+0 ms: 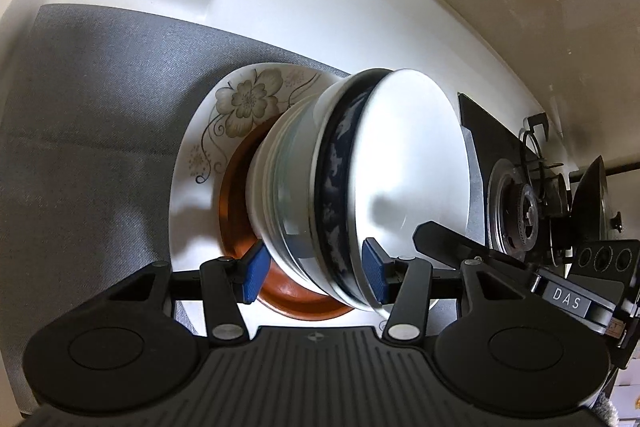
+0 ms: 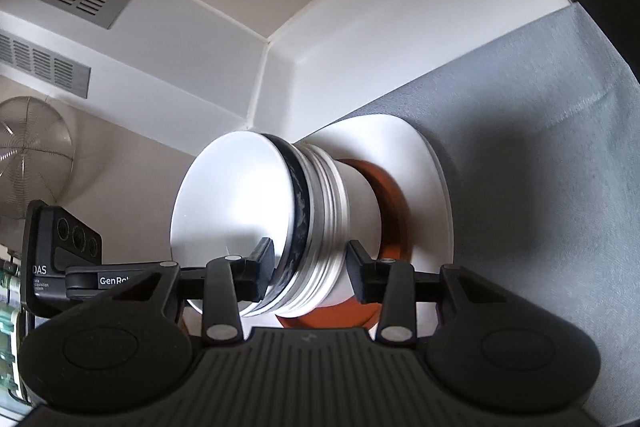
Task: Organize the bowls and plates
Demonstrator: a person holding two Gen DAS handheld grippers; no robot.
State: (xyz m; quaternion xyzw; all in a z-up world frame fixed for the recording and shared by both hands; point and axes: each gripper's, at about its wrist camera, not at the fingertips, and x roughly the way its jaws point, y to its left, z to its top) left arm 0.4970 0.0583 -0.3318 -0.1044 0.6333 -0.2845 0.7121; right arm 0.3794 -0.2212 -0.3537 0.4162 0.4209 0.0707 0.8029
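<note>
left gripper: black ribbed body, blue textured pads, silver pivot screws.
right gripper: black pads, same black ribbed body.

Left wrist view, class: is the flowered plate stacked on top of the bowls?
No. The flowered plate lies at the bottom on the grey mat, with the brown plate and the stack of bowls above it.
</note>
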